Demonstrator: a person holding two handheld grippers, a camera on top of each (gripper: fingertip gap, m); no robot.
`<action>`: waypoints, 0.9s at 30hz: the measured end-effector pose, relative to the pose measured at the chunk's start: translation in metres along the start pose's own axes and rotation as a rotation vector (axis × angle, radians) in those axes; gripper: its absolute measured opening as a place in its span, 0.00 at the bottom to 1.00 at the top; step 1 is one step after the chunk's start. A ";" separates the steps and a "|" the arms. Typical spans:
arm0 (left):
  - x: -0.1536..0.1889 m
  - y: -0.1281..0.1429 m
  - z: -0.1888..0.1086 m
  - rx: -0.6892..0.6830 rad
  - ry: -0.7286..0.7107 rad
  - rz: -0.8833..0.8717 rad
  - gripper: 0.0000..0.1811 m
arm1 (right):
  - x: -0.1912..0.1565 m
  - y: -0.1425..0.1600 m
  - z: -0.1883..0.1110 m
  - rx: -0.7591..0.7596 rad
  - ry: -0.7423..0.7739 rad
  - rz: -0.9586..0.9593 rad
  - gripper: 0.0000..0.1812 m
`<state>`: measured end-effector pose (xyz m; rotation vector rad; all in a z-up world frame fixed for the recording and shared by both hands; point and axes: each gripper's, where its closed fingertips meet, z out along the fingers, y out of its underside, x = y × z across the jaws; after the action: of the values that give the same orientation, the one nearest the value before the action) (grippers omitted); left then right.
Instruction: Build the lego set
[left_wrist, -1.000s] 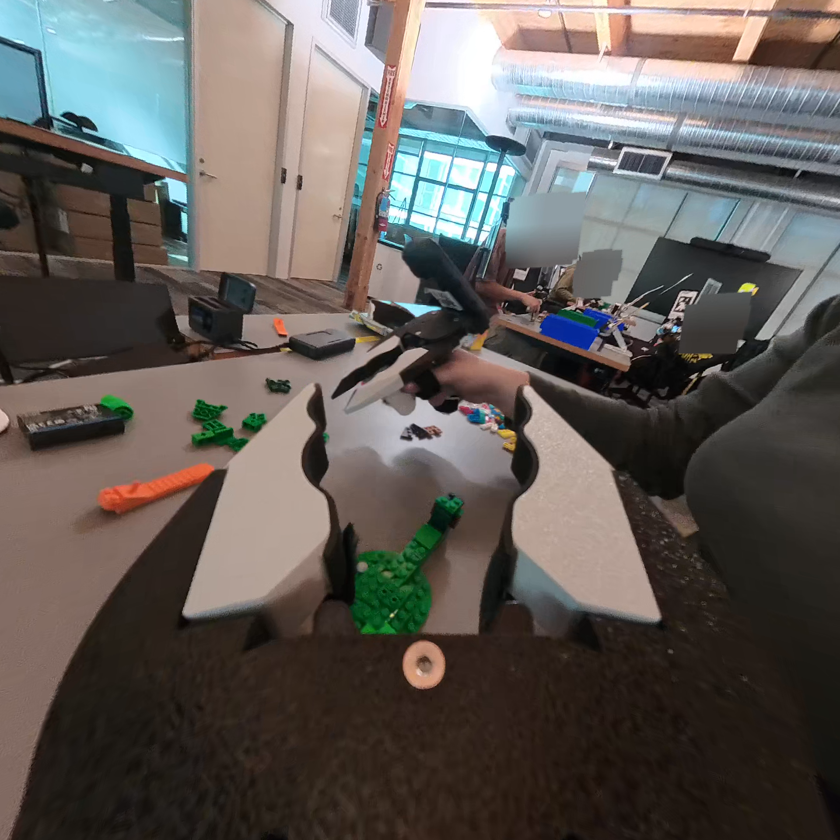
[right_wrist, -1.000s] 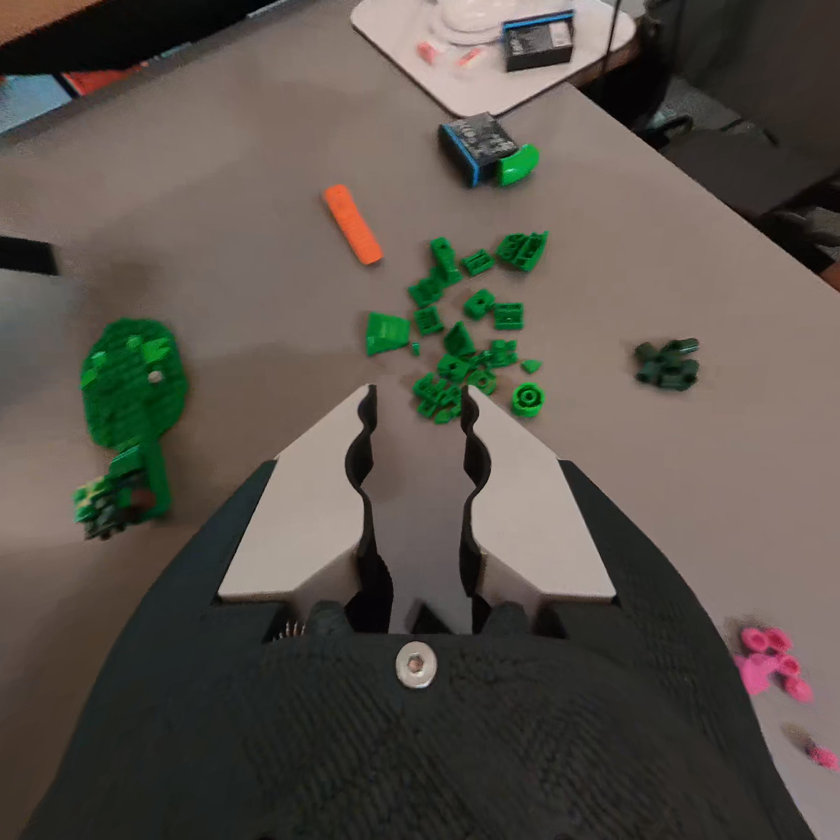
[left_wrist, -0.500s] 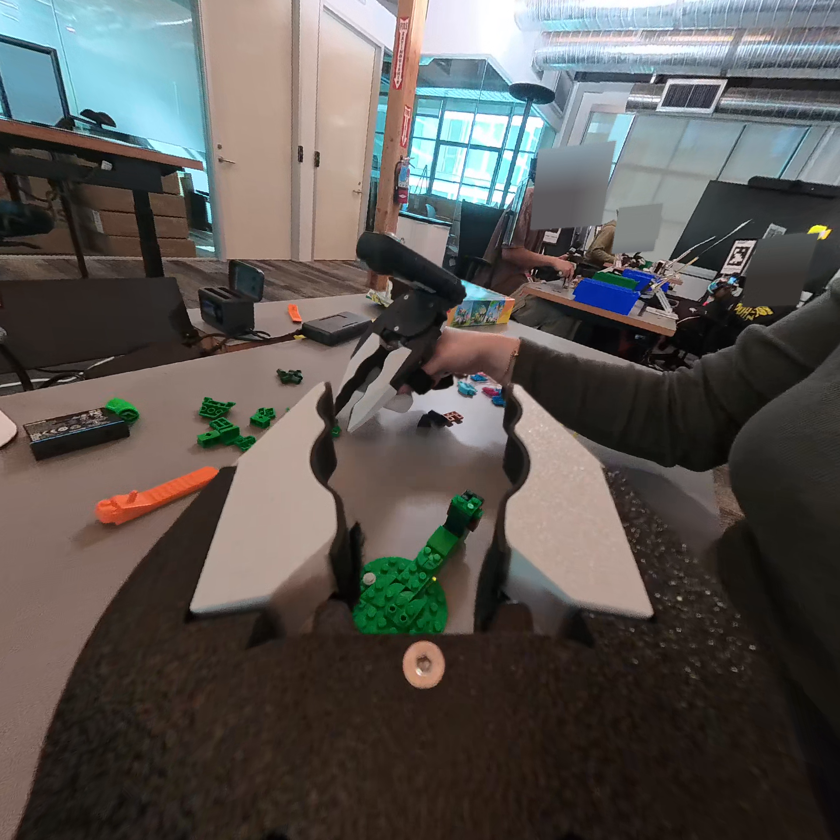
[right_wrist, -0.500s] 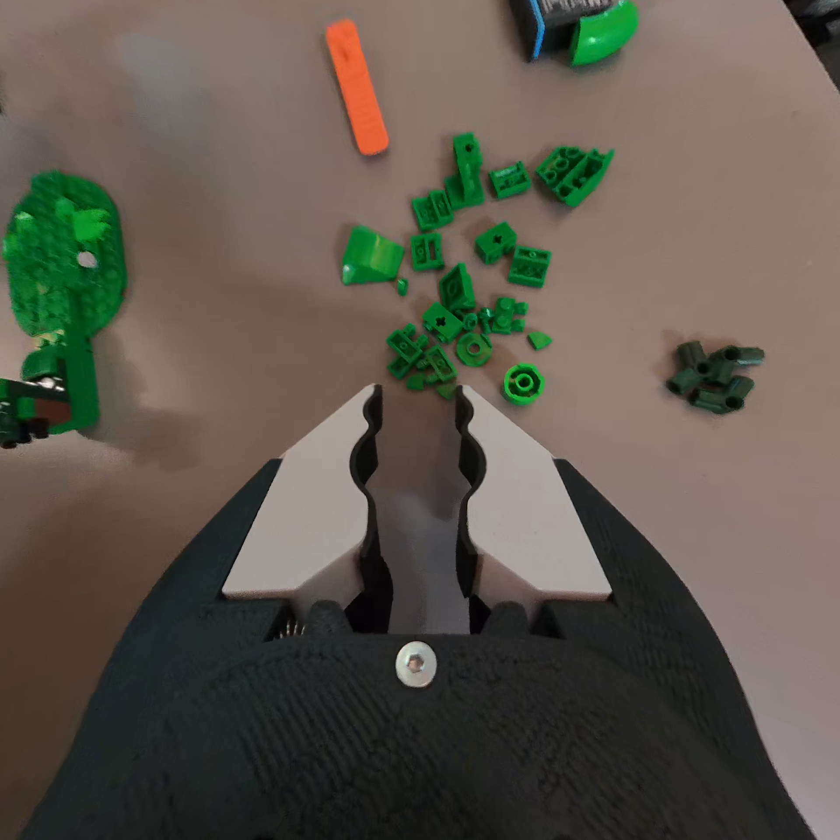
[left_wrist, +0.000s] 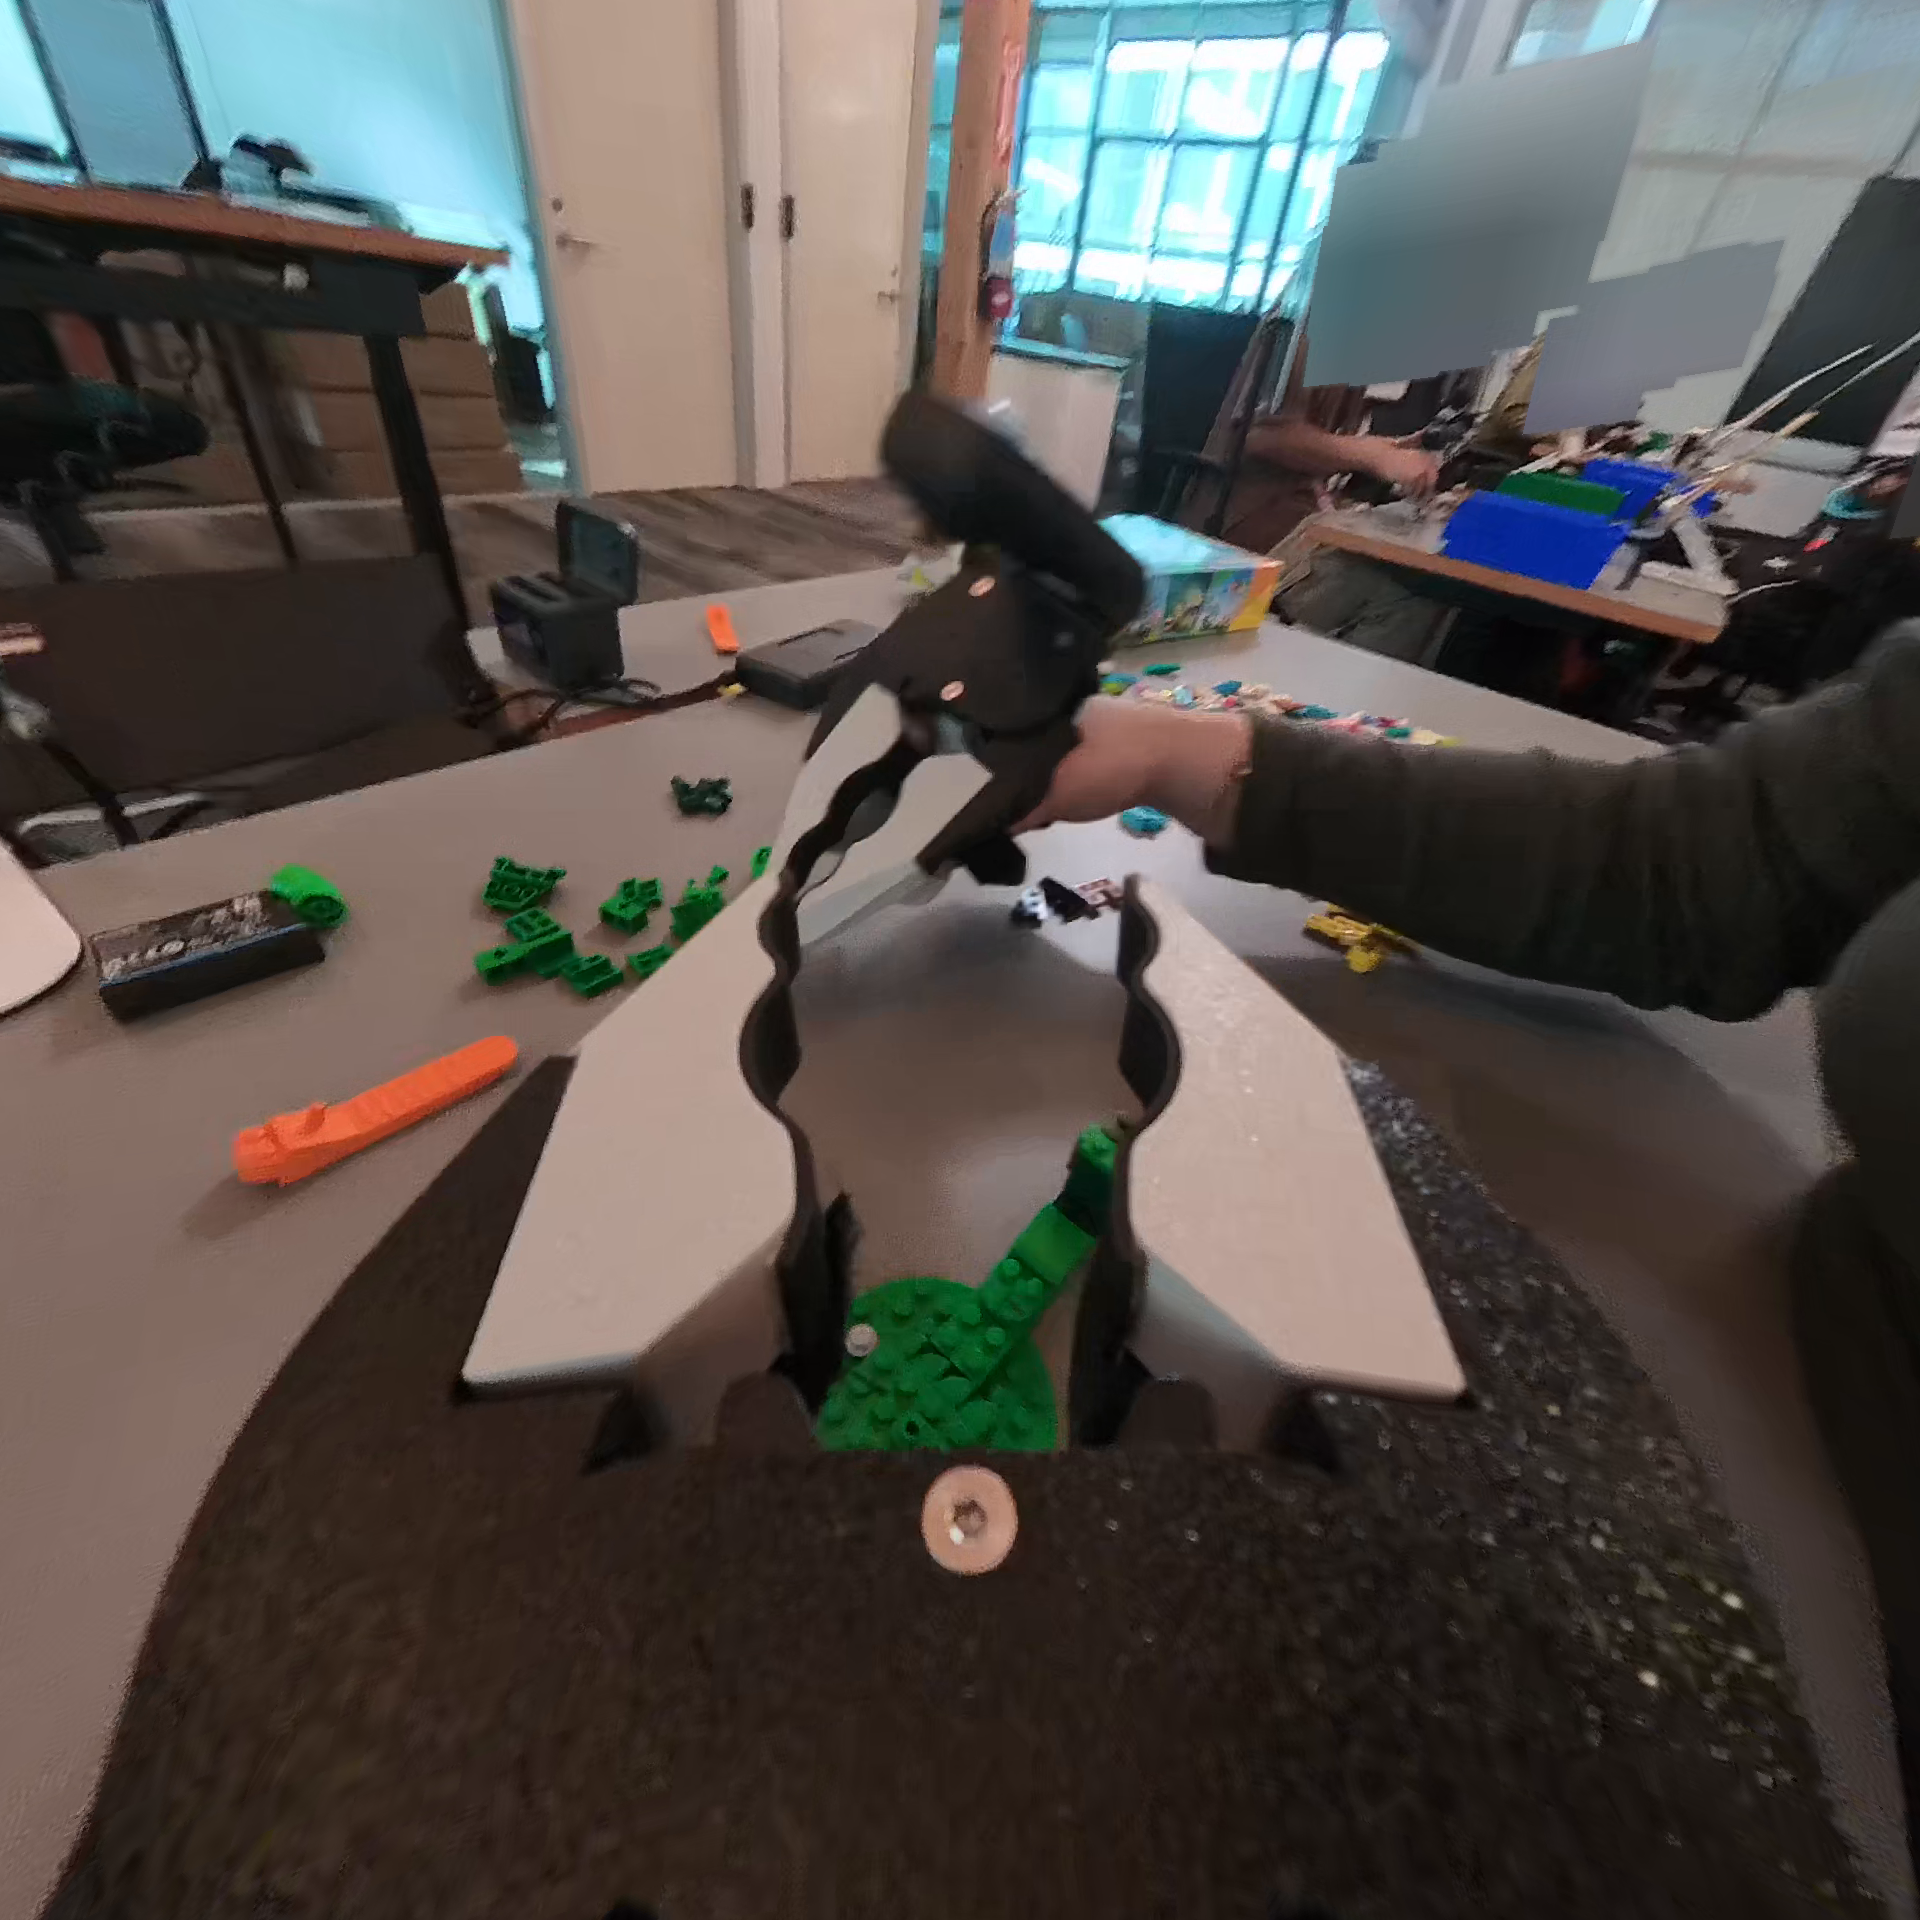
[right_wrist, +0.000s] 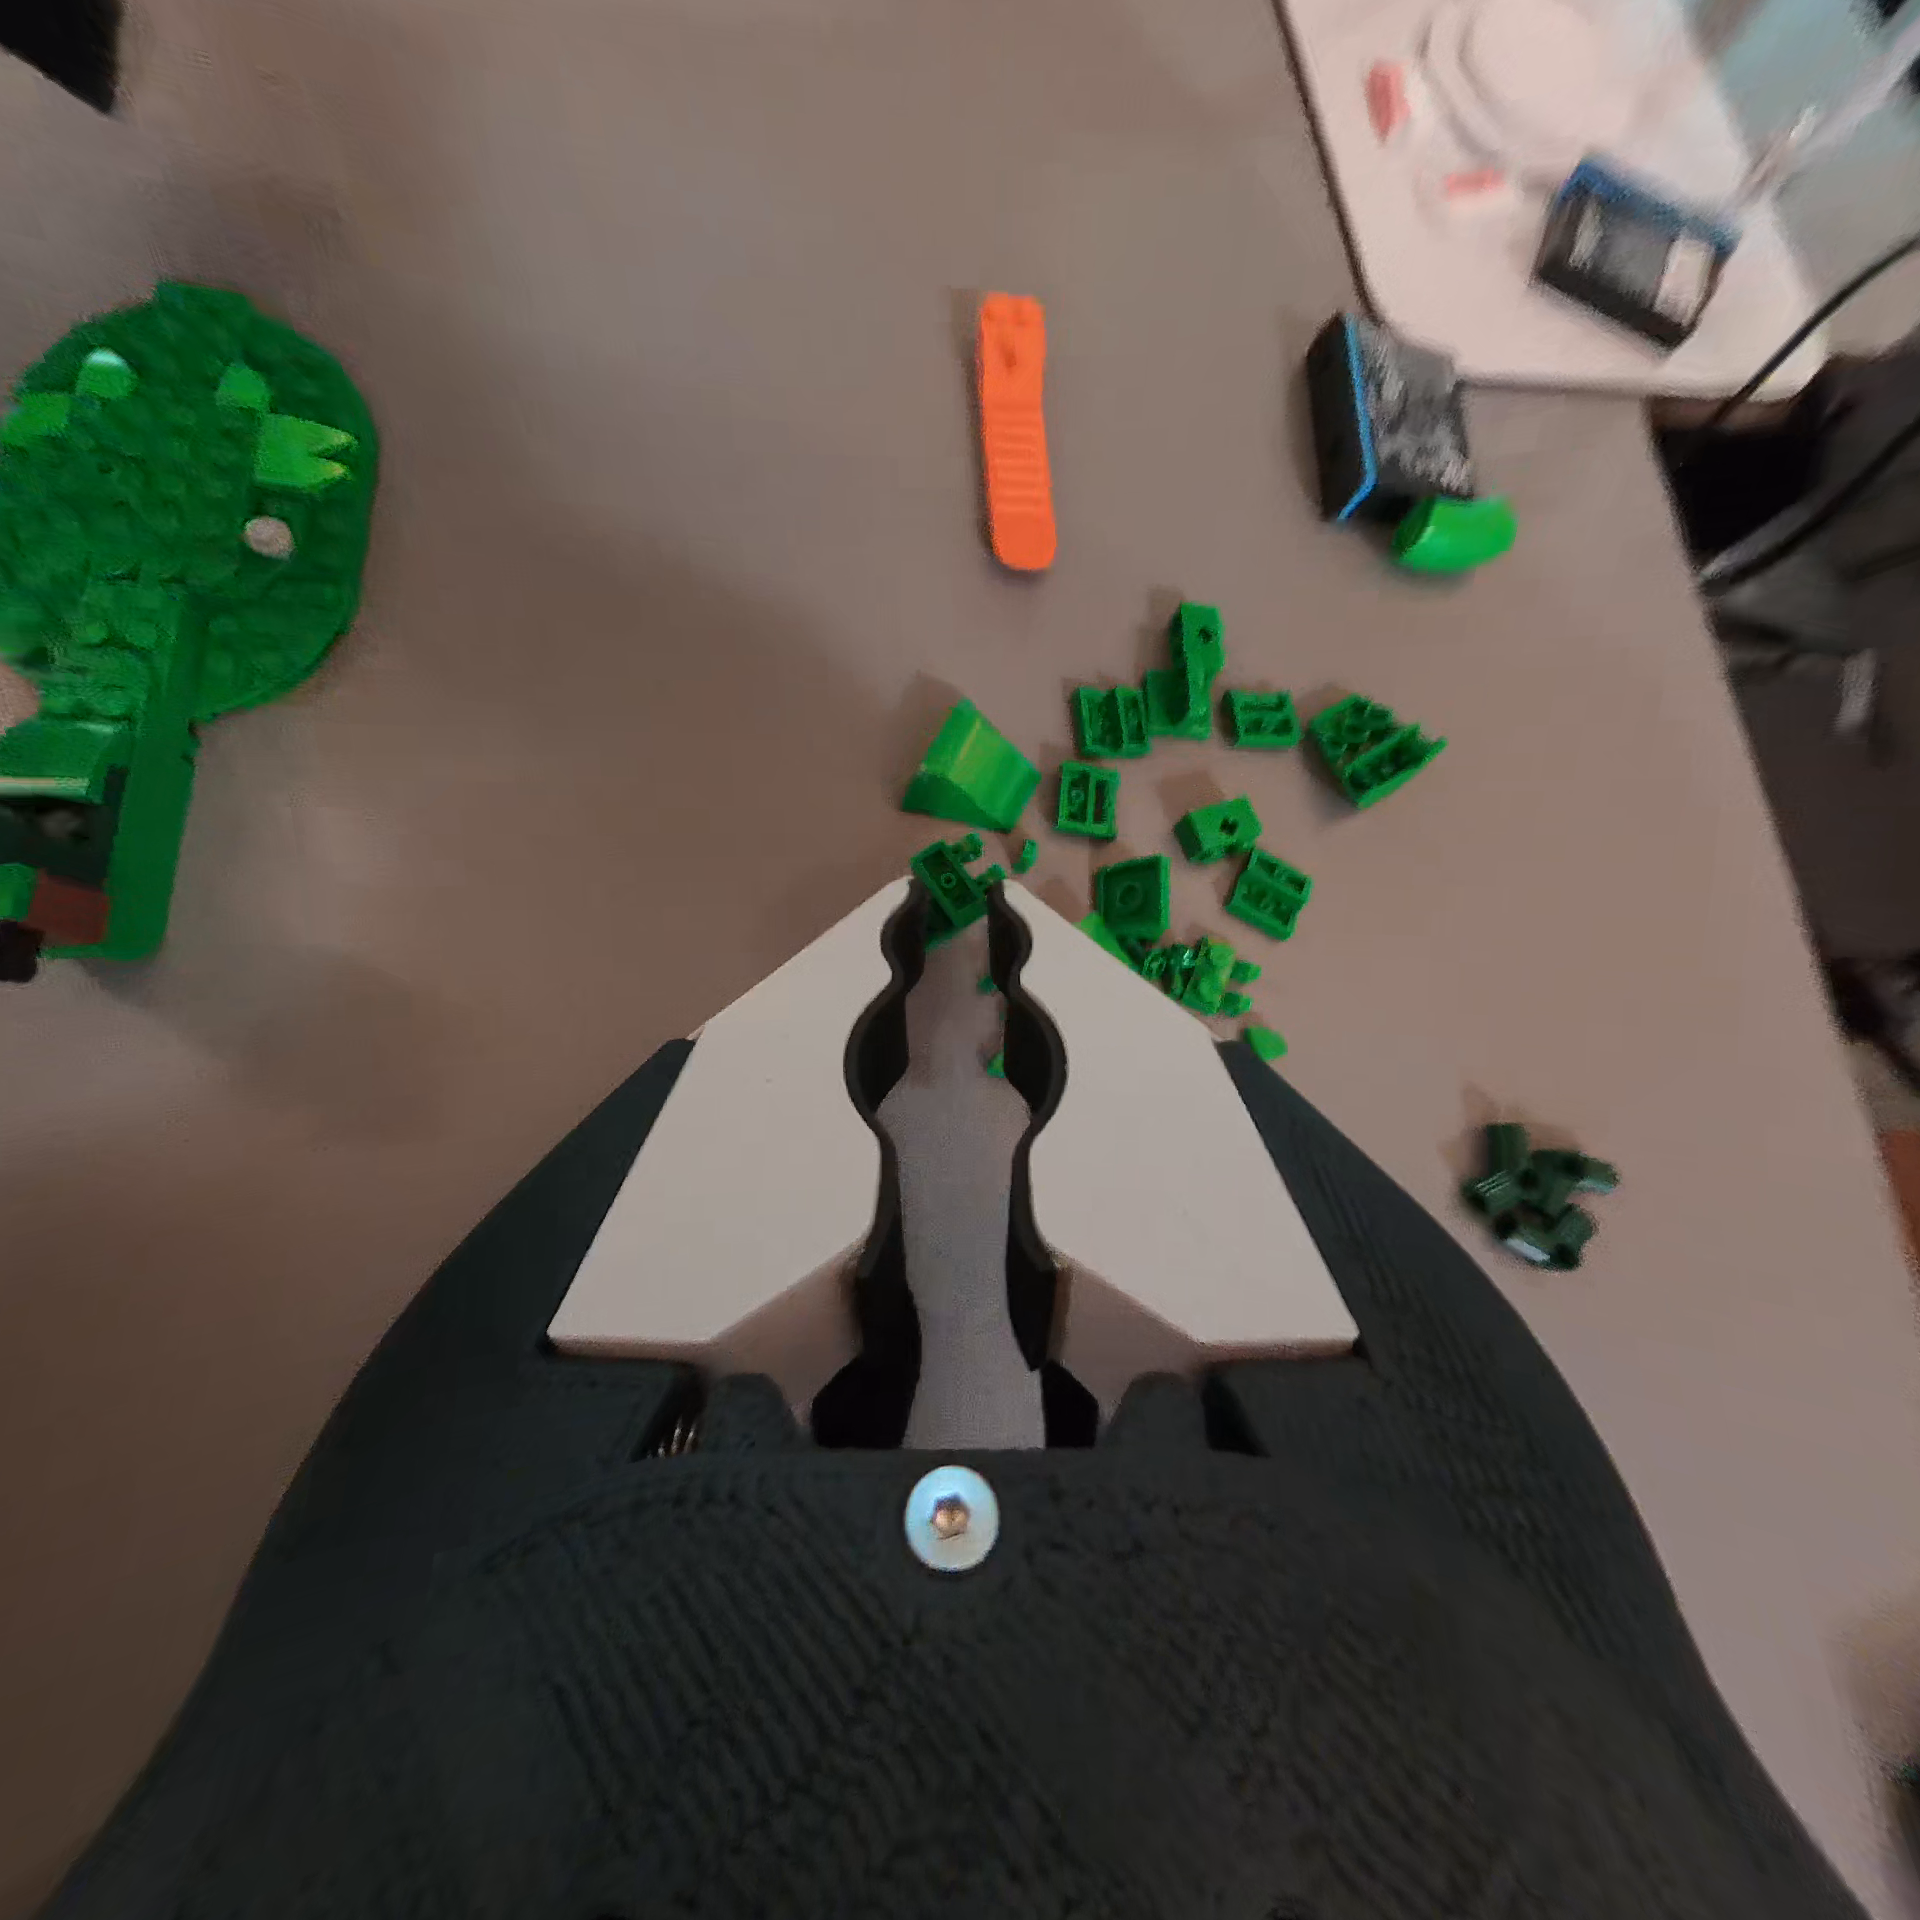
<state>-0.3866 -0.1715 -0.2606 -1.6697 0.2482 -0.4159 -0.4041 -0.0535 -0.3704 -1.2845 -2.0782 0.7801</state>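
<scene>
Spanning both views, the grey table (right_wrist: 623, 260) is seen strewn with parts; the green build (right_wrist: 177, 540), a round studded plate with a stem, lies flat at its near side, and the left gripper (left_wrist: 951, 997) is held spread wide above it, gripping nothing; the heap of loose green bricks (right_wrist: 1195, 810) lies just past the orange brick separator (right_wrist: 1016, 431); the right gripper (right_wrist: 951, 899) is narrowed almost together at that heap's edge, its tips bracketing a small green brick (right_wrist: 948, 883); whether it is actually pinched cannot be told. Picking a part appears to be in hand; next, a firm squeeze and a clean lift would be called for.
</scene>
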 end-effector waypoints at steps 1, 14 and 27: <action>-0.005 0.004 0.007 -0.027 -0.029 -0.009 0.30 | -0.002 -0.006 -0.004 0.029 0.029 -0.060 0.05; 0.021 0.008 0.062 -0.099 0.210 0.090 0.03 | -0.073 -0.074 -0.100 0.304 0.338 -0.874 0.04; 0.066 -0.016 0.043 0.118 0.387 0.382 0.03 | -0.107 -0.081 -0.128 0.427 -0.145 -0.411 0.02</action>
<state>-0.3100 -0.1570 -0.2407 -1.3766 0.7999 -0.4511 -0.3184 -0.1584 -0.2435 -0.5628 -2.0394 1.0701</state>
